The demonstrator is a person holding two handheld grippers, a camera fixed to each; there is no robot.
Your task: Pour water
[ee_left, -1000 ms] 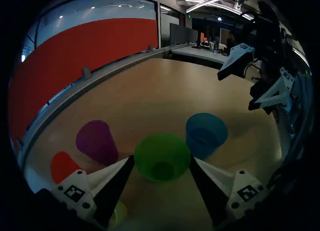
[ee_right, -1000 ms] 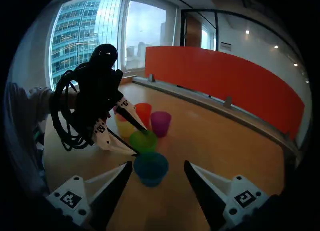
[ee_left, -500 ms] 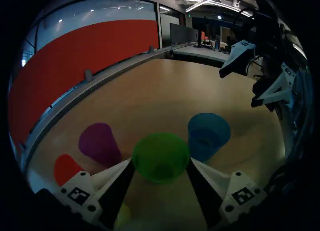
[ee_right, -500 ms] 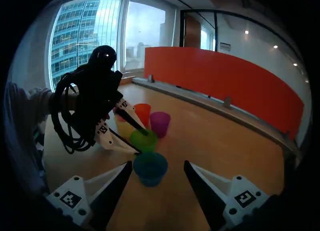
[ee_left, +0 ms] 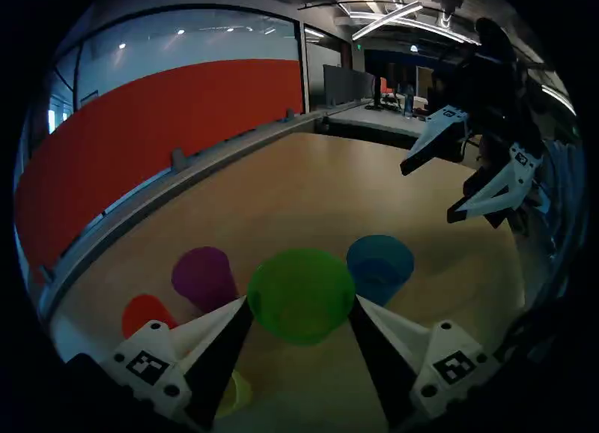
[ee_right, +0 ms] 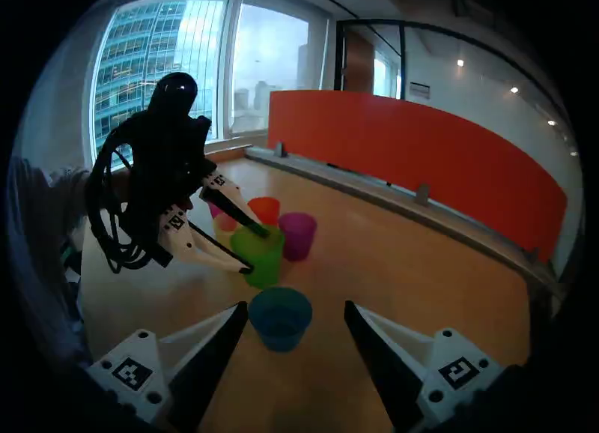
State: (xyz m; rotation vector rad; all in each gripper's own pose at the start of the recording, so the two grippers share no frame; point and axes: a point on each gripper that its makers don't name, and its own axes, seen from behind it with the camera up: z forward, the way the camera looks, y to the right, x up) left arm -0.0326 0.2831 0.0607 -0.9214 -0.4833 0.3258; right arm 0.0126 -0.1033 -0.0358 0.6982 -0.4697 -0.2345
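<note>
While the left gripper (ee_left: 299,307) has its jaws clamped on either side of the green cup (ee_left: 301,283), which is upright and, judging by the right gripper view, lifted just clear of the tabletop (ee_left: 314,186), the pour itself has not begun: no tilt, no stream. Tucked low by the near finger is a yellow cup (ee_left: 236,394). A step out, an orange cup (ee_left: 146,313) and a purple cup (ee_left: 204,277) stand to one side. The blue cup (ee_left: 379,267) is on the other, mouth up, the likely target. Whether either cup holds water, I can't tell. Farther off, the right gripper (ee_left: 428,195) hovers, jaws wide apart, lined up on the blue cup and touching nothing. Pickup done, by my reading; carrying across, tipping and setting down remain.
</note>
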